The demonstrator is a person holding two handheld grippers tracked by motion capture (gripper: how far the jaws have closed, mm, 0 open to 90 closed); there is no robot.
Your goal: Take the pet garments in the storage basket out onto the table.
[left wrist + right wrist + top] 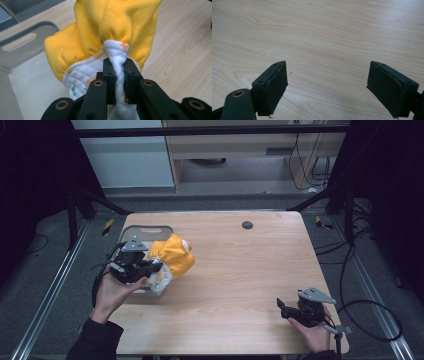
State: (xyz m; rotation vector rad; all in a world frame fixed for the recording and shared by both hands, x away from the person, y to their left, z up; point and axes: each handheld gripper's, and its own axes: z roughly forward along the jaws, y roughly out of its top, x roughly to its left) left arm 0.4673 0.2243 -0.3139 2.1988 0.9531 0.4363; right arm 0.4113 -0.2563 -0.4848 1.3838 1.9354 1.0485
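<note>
A yellow fleece garment with a white quilted lining (172, 257) hangs bunched over the right side of a grey bin (150, 229) at the table's left. My left gripper (152, 266) is shut on a twisted fold of the white lining (119, 65), with the yellow cloth (100, 27) rising beyond the jaws. The bin's rim and handle slot (20, 42) lie to the left in the left gripper view. Near the table's front right corner my right gripper (281, 306) rests low over the bare wood, open, nothing between its fingertips (275, 82).
A small dark round disc (247, 225) sits in the tabletop near the far edge. The wooden table (240, 270) stands on a grey floor with metal rails at the left and cables at the right. Bare wood lies under the right gripper (327, 82).
</note>
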